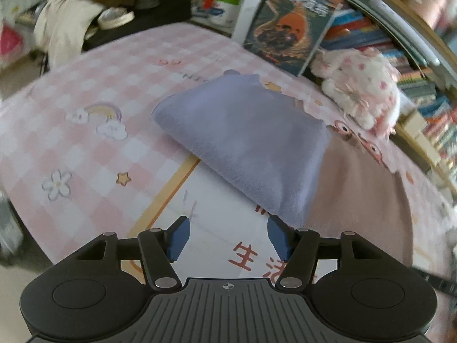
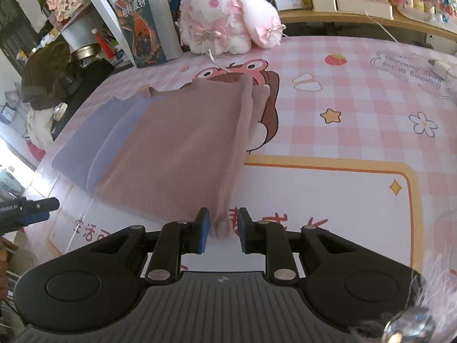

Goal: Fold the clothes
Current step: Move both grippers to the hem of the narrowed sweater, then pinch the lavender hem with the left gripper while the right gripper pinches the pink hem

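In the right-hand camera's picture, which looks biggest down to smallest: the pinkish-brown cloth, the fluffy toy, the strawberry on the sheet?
1. pinkish-brown cloth, much the largest, though nearest the camera.
2. fluffy toy, farther back, so its true size is unsure.
3. strawberry, smallest.
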Available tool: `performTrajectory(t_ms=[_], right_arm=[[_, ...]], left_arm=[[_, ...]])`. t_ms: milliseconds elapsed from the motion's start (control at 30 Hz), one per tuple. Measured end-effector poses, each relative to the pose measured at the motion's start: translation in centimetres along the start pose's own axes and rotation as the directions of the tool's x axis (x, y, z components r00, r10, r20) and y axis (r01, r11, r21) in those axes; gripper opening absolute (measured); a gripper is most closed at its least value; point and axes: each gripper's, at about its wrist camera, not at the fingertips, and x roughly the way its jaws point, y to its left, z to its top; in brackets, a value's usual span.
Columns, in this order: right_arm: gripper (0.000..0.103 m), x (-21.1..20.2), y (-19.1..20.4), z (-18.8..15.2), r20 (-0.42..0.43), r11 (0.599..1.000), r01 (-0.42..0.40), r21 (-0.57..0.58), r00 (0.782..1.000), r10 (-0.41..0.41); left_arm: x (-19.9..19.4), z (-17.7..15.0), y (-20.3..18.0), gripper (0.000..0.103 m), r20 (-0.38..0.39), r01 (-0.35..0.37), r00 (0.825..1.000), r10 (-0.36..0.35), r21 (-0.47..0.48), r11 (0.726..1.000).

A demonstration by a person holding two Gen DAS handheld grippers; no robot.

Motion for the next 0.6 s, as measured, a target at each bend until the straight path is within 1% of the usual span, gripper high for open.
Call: performTrajectory(t_ms=[133, 233, 300, 367, 433, 533, 600], right_arm=[[0.028, -0.1, 0.6, -0.1, 0.001, 0.999, 0.034, -0.029, 0.999, -0.034], [0.034, -0.3, 1.4, -0.1, 0.021, 0.995, 0.065, -0.073, 0.998, -0.063], [0.038, -0.4, 1.8, -0.1, 0.033, 0.993, 0.084, -0.087, 0.996, -0.082], [0.038, -0.3, 2.0, 0.0, 0.038, 0.993, 0.094, -0.074, 0.995, -0.092], [0.038, -0.1, 2.0, 0.2, 0.048, 0.992, 0.119, -0.044, 0.992, -0.117], [0.035, 0.2, 1.7, 0.5, 0.048, 0.987, 0.163, 0.005, 0.985, -0.163], [0.030, 0.5, 1.5, 0.6, 0.034, 0.985, 0.169, 0.041, 0.985, -0.170]], left_arm=[[0.8, 0.9, 1.4, 0.061, -0.024, 0.021, 0.999, -0.024, -0.118, 0.993], [1.8, 2.1, 2.7, 0.061, -0.039, 0.042, 0.998, -0.052, -0.229, 0.972], [2.4, 2.9, 3.9, 0.061, -0.045, 0.060, 0.996, -0.078, -0.311, 0.948], [3.0, 3.6, 5.0, 0.060, -0.044, 0.082, 0.993, -0.107, -0.387, 0.918], [3.5, 4.1, 5.8, 0.059, -0.036, 0.103, 0.990, -0.133, -0.442, 0.891], [4.7, 4.8, 7.0, 0.056, -0.026, 0.127, 0.986, -0.164, -0.513, 0.849], [5.4, 5.2, 7.9, 0.056, -0.011, 0.148, 0.983, -0.185, -0.558, 0.817]])
